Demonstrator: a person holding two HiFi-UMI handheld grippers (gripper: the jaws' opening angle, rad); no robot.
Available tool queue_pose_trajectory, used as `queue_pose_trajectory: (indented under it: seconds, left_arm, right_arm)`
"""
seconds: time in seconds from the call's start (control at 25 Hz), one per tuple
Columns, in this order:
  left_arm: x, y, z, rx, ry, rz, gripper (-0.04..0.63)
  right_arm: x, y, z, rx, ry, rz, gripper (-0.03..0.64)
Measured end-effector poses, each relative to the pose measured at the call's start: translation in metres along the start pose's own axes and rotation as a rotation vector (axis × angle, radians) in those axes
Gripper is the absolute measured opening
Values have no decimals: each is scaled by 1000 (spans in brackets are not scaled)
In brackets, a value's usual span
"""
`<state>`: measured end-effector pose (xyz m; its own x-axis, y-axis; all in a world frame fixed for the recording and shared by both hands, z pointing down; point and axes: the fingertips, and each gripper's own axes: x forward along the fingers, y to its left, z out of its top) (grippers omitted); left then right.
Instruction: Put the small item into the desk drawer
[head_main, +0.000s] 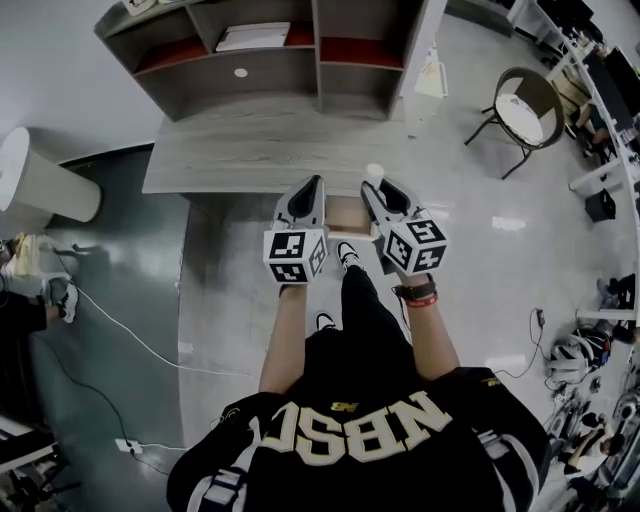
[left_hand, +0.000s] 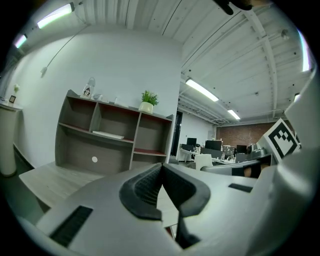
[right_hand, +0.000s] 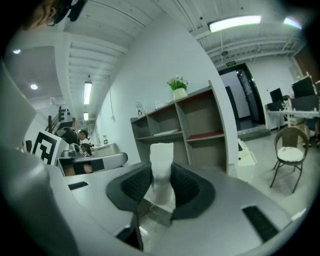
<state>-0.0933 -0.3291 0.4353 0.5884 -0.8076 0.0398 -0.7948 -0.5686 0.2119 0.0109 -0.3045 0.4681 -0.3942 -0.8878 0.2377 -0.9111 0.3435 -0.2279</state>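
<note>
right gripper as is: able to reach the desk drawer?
Likely yes. The right gripper, shut on the white item, hangs at the desk's front edge, right by what looks like the open drawer; nothing stands between.

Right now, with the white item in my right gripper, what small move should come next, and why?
Probably ease the right gripper down over the drawer, which seems open at the desk's edge. Its jaws clamp the small white item, while the left gripper is shut and empty.

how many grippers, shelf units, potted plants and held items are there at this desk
grippers: 2, left gripper and right gripper
shelf unit: 1
potted plant: 1
small white item, held in the right gripper: 1
total: 5
</note>
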Motion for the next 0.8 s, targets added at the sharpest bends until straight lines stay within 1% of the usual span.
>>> queue_pose_trajectory:
  seconds: [0.24,0.56,0.8]
  left_arm:
    - [12,27,-34,-34,77,44,15]
    - [27,42,-60,-64,147,71,15]
    - [31,51,-87,-113,207,84,15]
  right_arm:
    - [28,-1,-27,25,85,34,125]
    - [48,-5,-52,55,181,78,126]
    - [61,-9,-90,80,278,106,126]
